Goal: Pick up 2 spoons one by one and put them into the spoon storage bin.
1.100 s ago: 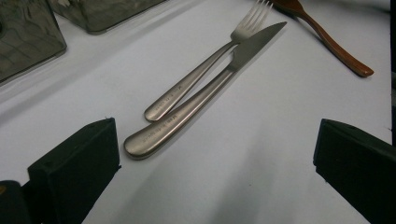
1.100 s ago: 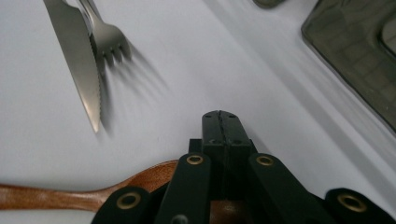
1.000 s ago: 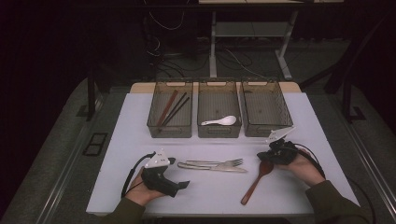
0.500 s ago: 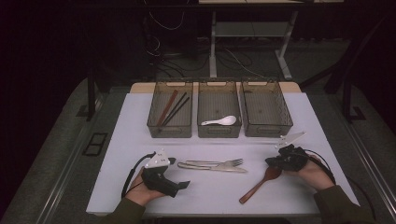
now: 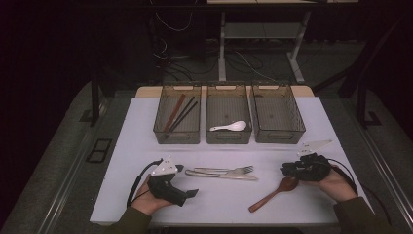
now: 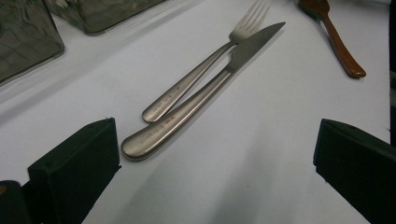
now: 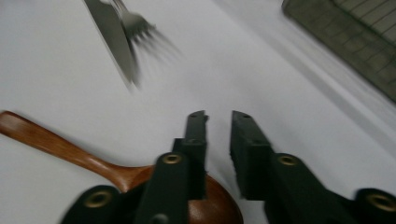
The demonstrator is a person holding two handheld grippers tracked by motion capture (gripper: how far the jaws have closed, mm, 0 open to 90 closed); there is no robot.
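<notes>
Right tongs [image 7: 218, 122] just opening, empty, above wooden spoon [image 5: 272, 191] | left tongs [image 6: 210, 154] spread | bare table [image 5: 311, 126] ahead

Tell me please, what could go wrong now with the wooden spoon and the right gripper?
1. The right gripper has just been opening, with nothing between the jaws; the wooden spoon lies loose under it, so a sweep may push it.
2. The fork and knife lie touching; the open left gripper may drag both at once.

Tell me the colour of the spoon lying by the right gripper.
Reddish-brown wood; the wooden spoon shows best in the right gripper view.
</notes>
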